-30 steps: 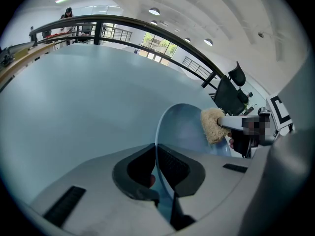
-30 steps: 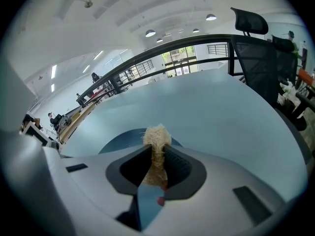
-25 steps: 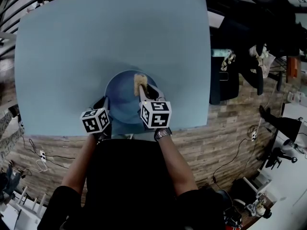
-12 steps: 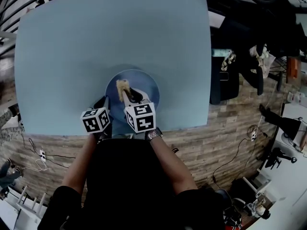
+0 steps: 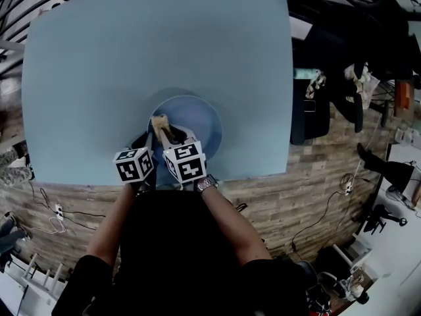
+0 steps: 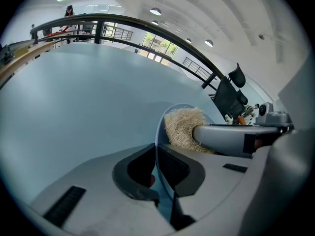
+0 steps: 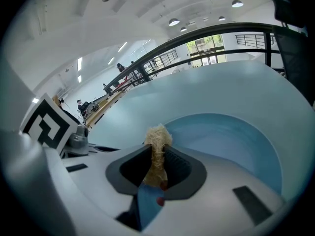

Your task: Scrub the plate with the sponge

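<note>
Down near the front edge of the pale blue table (image 5: 131, 45), the round blue plate (image 5: 200, 120) lies flat, just ahead of the person. The left gripper (image 6: 157, 163) has its jaws closed on the plate's near-left rim, with the thin edge running between the two dark pads. The right gripper (image 7: 156, 168) is clamped on the sponge (image 7: 157, 140), a tan, fibrous tuft that sticks out past its jaw tips. In the head view the sponge sits over the left part of the plate, close to the rim and just ahead of the left gripper; whether it touches the plate cannot be told. A wristwatch (image 5: 207, 184) shows on the right wrist.
</note>
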The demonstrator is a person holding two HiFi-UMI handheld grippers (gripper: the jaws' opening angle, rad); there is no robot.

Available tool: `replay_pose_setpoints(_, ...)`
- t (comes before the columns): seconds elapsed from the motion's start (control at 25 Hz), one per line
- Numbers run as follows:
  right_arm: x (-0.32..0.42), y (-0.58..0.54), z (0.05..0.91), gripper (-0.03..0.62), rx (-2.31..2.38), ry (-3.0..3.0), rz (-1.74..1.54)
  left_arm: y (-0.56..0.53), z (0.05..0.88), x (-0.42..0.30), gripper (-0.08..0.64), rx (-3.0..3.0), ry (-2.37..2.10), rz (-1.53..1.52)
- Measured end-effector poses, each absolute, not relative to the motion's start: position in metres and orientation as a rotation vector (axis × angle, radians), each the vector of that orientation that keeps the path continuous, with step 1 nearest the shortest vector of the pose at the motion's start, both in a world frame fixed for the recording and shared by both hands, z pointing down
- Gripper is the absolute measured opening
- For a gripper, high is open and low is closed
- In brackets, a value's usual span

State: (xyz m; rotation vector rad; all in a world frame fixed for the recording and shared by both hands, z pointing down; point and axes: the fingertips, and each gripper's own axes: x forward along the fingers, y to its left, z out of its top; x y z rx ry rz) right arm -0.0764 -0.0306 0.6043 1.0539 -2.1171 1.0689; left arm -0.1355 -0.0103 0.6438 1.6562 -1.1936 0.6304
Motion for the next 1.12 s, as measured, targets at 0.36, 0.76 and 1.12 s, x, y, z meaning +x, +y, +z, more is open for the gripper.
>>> replay_pose_setpoints(0.36, -0.080, -0.032, 0.611, 0.072, 1.049, -2.106, 1.060, -0.011, 0.644, -0.136, 0.011, 1.649, -1.202, 0.631)
replay_pose_setpoints(0.76, -0.074, -0.033, 0.612, 0.072, 1.067, -2.099, 1.058, -0.010, 0.644, -0.136, 0.011, 1.655, -1.202, 0.628)
replay_pose_setpoints(1.12, -0.057, -0.041, 0.612, 0.072, 1.112, -2.078, 1.072, -0.012, 0.645, -0.135, 0.011, 1.657, -1.206, 0.632)
